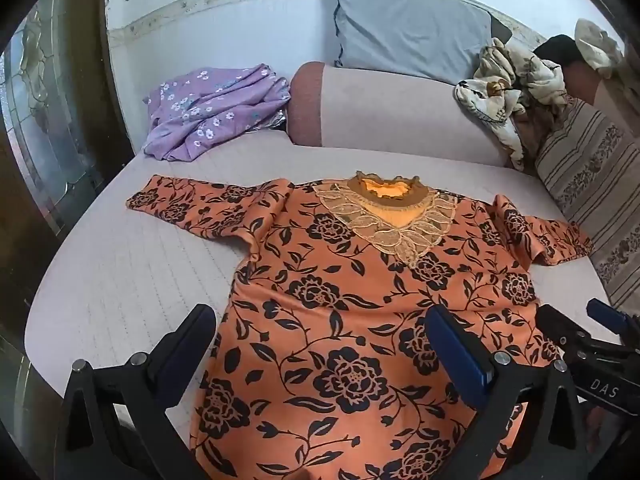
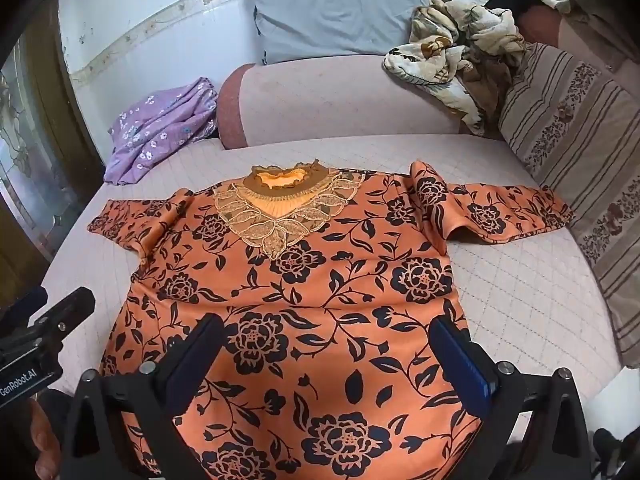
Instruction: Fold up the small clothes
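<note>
Nearest to us, the orange floral top [image 1: 352, 320] fills the lower part of both wrist views, lying flat and face up on the pale quilted bed [image 1: 120, 280], its lace neckline [image 1: 380, 216] pointing away from us toward the bolster [image 1: 392, 116].

Our left gripper [image 1: 320, 356] hangs over the lower body of the garment near its left edge, fingers spread wide with nothing between them; whether the tips touch the cloth we cannot tell. One finger sits just over the bare bed beside the hem side, the other over the print.

Our right gripper [image 2: 332, 360] is likewise spread wide and holds nothing, both fingers over the lower body of the top, toward its right side. Each gripper shows at the edge of the other's view, so they sit side by side and apart.

Both sleeves lie out to the sides, each rumpled near the shoulder. Beyond the top, a purple flowered cloth [image 1: 212, 108] rests at the far left by the bolster, a grey pillow [image 1: 408, 36] leans on the wall, and a crumpled cream blanket [image 1: 508, 92] lies to the right beside a striped cushion [image 1: 592, 184].
</note>
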`<state>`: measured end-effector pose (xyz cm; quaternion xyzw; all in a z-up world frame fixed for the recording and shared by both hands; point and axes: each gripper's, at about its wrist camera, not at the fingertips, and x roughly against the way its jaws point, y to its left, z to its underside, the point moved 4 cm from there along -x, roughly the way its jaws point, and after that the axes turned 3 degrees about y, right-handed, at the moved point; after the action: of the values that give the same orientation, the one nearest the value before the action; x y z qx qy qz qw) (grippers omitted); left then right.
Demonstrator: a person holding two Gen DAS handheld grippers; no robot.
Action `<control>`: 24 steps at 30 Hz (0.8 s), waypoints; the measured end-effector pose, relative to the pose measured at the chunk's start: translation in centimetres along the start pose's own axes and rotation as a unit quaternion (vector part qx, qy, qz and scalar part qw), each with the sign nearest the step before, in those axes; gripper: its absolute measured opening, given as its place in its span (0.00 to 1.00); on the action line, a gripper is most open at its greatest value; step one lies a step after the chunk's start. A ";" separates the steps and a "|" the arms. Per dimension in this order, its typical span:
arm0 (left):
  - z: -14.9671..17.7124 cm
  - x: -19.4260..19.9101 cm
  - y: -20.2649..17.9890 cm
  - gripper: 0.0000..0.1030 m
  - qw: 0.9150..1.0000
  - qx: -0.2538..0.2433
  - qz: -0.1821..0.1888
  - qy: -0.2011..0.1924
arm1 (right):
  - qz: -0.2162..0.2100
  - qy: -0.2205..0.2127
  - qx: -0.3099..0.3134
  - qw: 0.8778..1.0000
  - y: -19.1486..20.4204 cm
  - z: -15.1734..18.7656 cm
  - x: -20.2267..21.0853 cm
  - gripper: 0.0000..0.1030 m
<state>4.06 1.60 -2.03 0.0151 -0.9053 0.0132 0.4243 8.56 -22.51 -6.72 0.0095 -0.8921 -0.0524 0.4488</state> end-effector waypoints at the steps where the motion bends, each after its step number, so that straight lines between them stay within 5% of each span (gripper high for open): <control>1: 0.4 -0.4 0.0 1.00 1.000 -0.001 -0.003 -0.003 | 0.001 -0.001 0.000 1.000 -0.1 -1.0 -0.3 1.00; 3: 0.6 -0.9 0.1 1.00 1.000 -0.001 -0.002 -0.001 | 0.003 -0.017 0.007 1.000 0.3 1.3 0.7 1.00; 24: 1.8 -1.5 0.1 1.00 1.000 0.000 -0.003 -0.006 | 0.011 -0.039 0.020 0.999 1.1 1.2 1.0 1.00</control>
<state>3.68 1.71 -4.36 0.0185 -0.9077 0.0120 0.4191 7.03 -21.42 -6.57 0.0067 -0.9098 -0.0302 0.4138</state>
